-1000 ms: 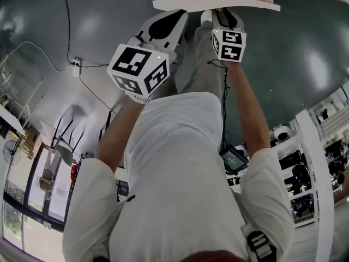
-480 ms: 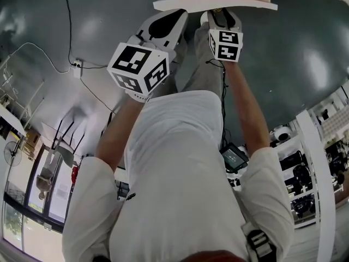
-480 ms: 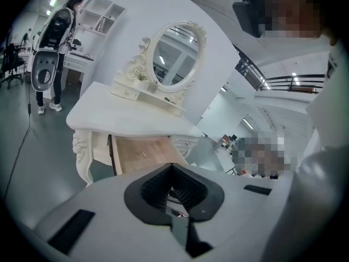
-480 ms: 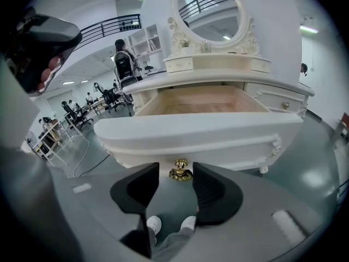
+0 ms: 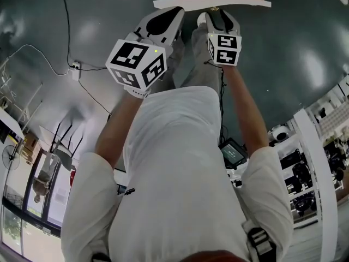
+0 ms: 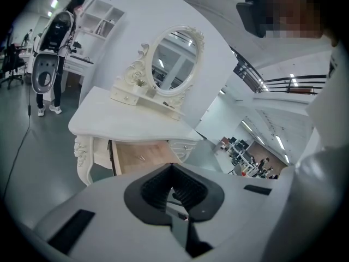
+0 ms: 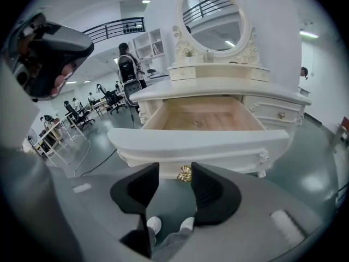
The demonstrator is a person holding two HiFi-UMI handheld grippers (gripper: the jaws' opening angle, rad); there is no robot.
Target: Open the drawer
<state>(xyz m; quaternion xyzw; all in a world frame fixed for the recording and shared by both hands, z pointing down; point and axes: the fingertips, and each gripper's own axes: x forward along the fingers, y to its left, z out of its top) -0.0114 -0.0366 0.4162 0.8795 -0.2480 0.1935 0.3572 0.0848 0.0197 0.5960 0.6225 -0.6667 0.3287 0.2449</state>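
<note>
Drawer (image 7: 204,116) of the white dressing table (image 7: 218,85) is standing pulled well out toward the person. Its bare wooden bottom is showing, with one small thin item lying on it, too small to identify. The curved white front is facing the person, and the gold handle (image 7: 184,173) is hanging at the middle of the front's lower edge.

Right gripper (image 7: 174,169): jaws are standing spread apart and pinching nothing. In the right gripper view the handle is sitting in line with the gap, just beyond the jaw tips, and neither pad is touching it. Lower in the same gap the person's white shoes (image 7: 154,223) are showing on the grey floor (image 7: 98,149).

Left gripper (image 6: 172,174): jaws are pressing together at the tips with nothing between them. It is pointing at the table from one side. From there the open drawer is showing as a wooden side panel sticking out under the tabletop, well apart from this gripper. An oval mirror (image 6: 173,61) is standing upright at the back of the tabletop.

Head view: both grippers are being held out in front of the person's white shirt (image 5: 180,162), marker cubes facing up. The left one is sitting nearer the body. The right one is reaching further forward, near the drawer front at the top edge of the view.

Background: another person (image 7: 128,64) is standing beyond the table's left end.
</note>
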